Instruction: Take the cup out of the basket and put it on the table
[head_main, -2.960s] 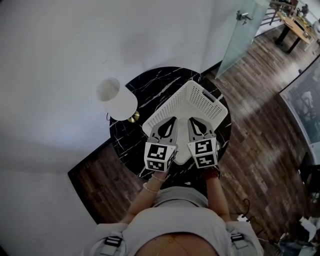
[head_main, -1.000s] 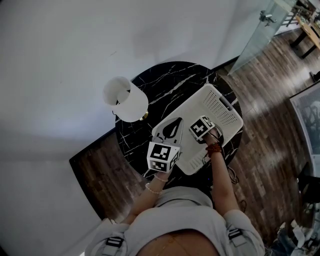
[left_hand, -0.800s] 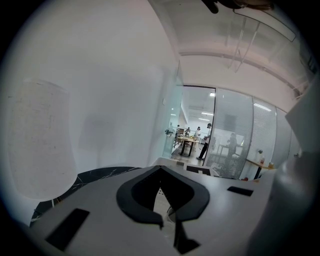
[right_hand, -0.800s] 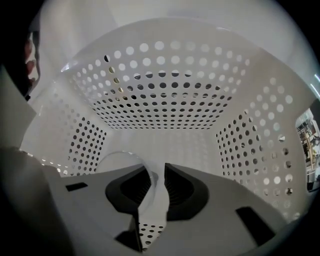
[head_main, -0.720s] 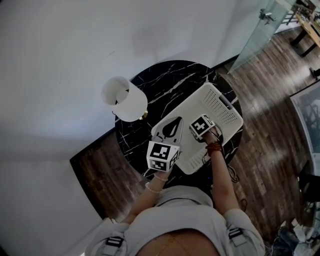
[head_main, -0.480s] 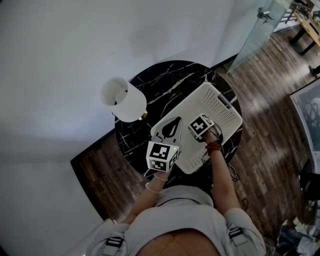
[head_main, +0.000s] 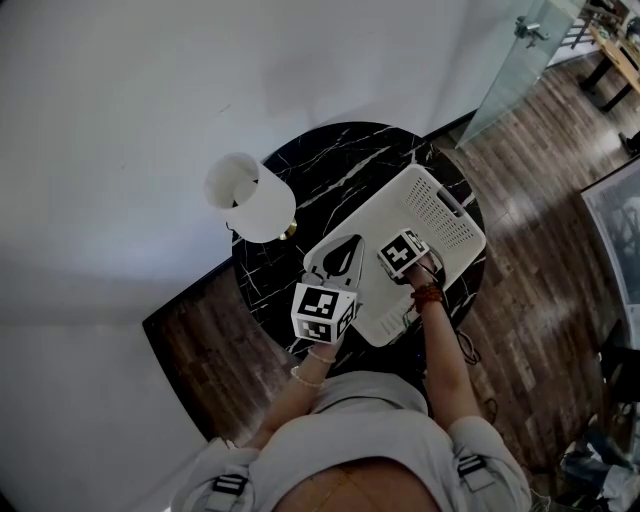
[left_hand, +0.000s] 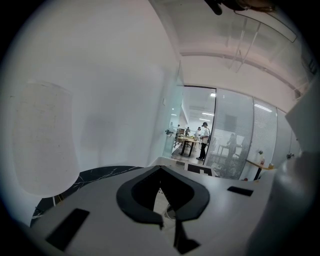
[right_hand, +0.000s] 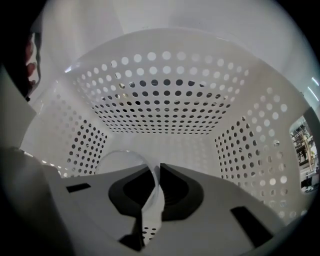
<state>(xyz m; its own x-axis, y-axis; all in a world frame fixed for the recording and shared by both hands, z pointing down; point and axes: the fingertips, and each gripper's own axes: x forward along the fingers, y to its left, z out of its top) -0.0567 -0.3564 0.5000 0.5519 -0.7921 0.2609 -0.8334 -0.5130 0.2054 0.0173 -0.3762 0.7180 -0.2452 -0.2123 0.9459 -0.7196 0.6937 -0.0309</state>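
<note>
The white perforated basket (head_main: 440, 215) walls in my right gripper (right_hand: 155, 172) on the black marble table (head_main: 330, 170). A white lamp (head_main: 250, 195) stands at the table's left edge. My left gripper (left_hand: 160, 170) is pinched together, empty. The right one clamps the thin, see-through cup (right_hand: 152, 197) by its wall, inside the basket.

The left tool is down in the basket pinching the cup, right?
No. It is the right tool that is down in the basket pinching the cup. The right gripper view shows it.
</note>
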